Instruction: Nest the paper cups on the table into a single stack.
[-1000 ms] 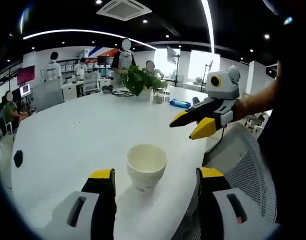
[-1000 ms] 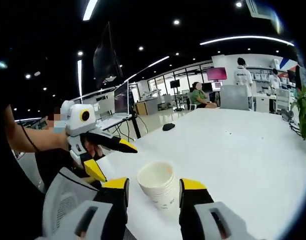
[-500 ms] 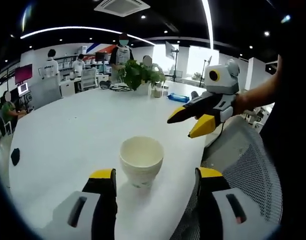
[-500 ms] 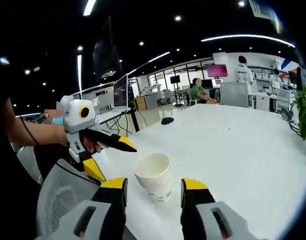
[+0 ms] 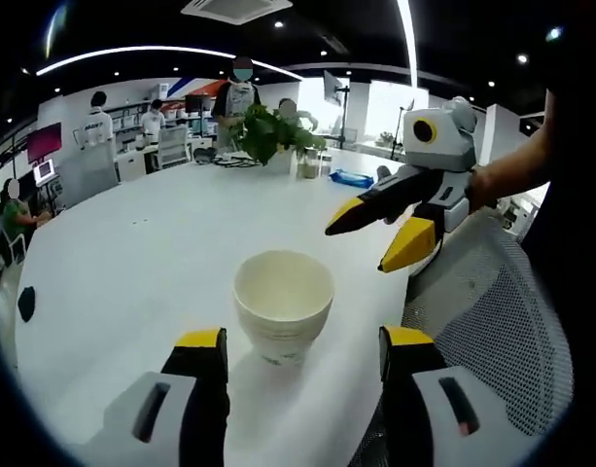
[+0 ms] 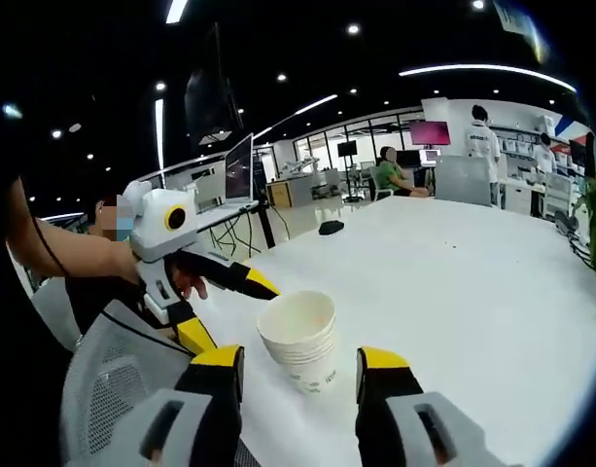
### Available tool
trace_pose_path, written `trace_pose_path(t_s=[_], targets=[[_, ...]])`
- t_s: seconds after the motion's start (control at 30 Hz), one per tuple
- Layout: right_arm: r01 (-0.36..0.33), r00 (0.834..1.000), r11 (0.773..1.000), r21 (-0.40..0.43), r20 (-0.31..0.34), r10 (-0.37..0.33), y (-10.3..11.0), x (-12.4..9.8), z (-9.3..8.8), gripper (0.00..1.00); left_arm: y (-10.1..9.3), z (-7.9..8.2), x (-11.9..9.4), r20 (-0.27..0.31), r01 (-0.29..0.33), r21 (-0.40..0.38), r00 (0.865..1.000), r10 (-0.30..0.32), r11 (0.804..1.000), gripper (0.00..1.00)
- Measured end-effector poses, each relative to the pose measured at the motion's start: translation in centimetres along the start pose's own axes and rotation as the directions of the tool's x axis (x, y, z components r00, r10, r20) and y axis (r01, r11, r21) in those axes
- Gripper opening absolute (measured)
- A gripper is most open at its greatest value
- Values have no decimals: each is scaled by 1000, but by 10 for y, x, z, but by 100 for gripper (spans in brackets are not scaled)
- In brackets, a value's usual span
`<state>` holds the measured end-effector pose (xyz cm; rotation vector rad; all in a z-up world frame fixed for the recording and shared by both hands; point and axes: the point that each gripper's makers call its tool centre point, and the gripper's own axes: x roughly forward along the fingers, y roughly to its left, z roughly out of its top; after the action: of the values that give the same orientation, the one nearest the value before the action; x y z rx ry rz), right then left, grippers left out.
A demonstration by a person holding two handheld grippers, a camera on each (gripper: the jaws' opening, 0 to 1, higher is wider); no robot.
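Both sets of jaws stand spread and grasp nothing: your left gripper (image 5: 299, 352) and your right gripper (image 6: 300, 370) each frame the stack of paper cups (image 5: 283, 306), already nested, upright on the white table (image 5: 142, 253) near its edge. A mesh chair back (image 5: 487, 336) sits just beside that edge, and a potted plant (image 5: 268, 136) stands far across.

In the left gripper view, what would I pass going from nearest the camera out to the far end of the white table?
Left gripper's yellow-tipped jaws → stack of paper cups → blue flat object → leafy potted plant → people standing at the far desks.
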<state>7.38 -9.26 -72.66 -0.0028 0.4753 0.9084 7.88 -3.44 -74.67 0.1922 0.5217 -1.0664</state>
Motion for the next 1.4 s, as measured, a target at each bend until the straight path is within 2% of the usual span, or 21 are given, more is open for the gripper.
trace_pose_path(t_s=[0.7, 1.07, 1.4], targets=[[16, 1000, 1000, 6, 5, -16, -1, 31, 4, 53, 9, -13, 29, -35, 22, 9, 999, -22, 1000, 61], [18, 1000, 1000, 3, 1, -18, 1, 48, 5, 54, 13, -12, 40, -29, 32, 7, 999, -31, 999, 59], [17, 1000, 1000, -6, -20, -17, 1, 61, 0, 53, 13, -12, 50, -18, 60, 25, 998, -60, 998, 52]])
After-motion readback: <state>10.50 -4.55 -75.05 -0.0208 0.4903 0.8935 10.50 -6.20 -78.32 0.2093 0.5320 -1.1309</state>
